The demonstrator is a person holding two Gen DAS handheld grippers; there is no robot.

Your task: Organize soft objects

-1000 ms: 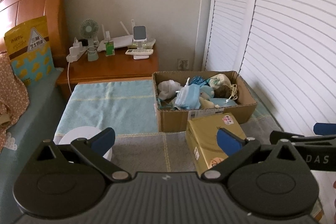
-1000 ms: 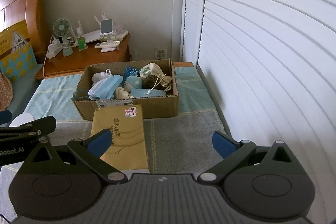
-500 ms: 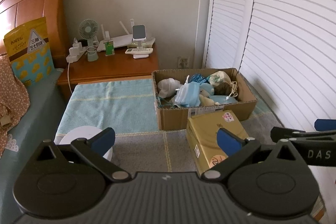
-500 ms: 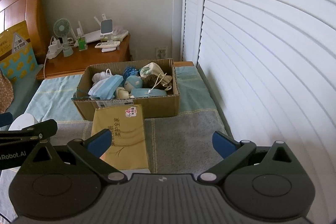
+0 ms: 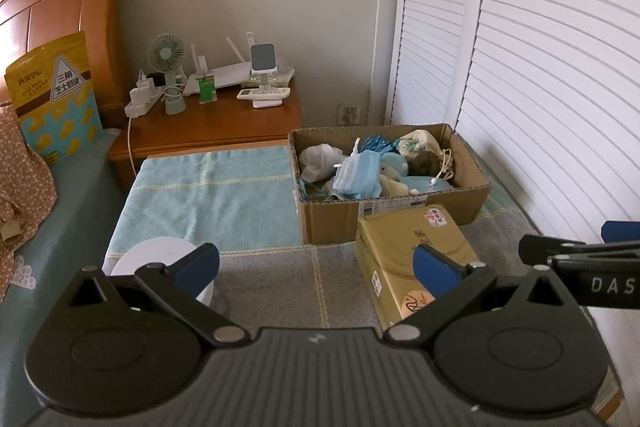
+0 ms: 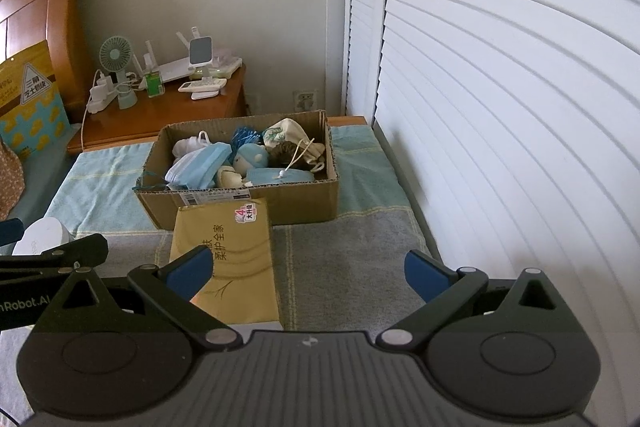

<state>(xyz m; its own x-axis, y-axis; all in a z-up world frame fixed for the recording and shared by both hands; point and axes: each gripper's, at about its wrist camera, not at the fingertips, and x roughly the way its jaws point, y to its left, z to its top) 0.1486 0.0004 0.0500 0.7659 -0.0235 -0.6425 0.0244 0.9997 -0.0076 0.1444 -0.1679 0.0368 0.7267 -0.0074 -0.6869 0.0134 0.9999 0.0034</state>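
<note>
An open cardboard box (image 5: pixel 394 215) (image 6: pixel 288 201) stands on the bed cover, holding soft things: blue face masks (image 5: pixel 360 179) (image 6: pixel 200 167), a white cloth (image 5: pixel 318 163), a blue plush toy (image 6: pixel 250 159) and a drawstring pouch (image 6: pixel 290 139). A gold tissue pack (image 5: pixel 412 247) (image 6: pixel 228 251) lies in front of the box. My left gripper (image 5: pixel 316 263) hangs open and empty, well short of the box, with the pack under its right finger. My right gripper (image 6: pixel 308 269) is open and empty too, over the grey cover right of the pack.
A white round lidded object (image 5: pixel 160 261) (image 6: pixel 42 235) sits near the bed's left edge. Behind the bed a wooden nightstand (image 5: pixel 212 127) carries a fan, router and remotes. Louvered white doors (image 6: pixel 500 107) run along the right. A yellow snack bag (image 5: pixel 52 99) leans on the headboard.
Both views have drifted slightly: the box and pack sit a little lower and farther than a second ago. Both grippers remain open and nothing was grasped.
</note>
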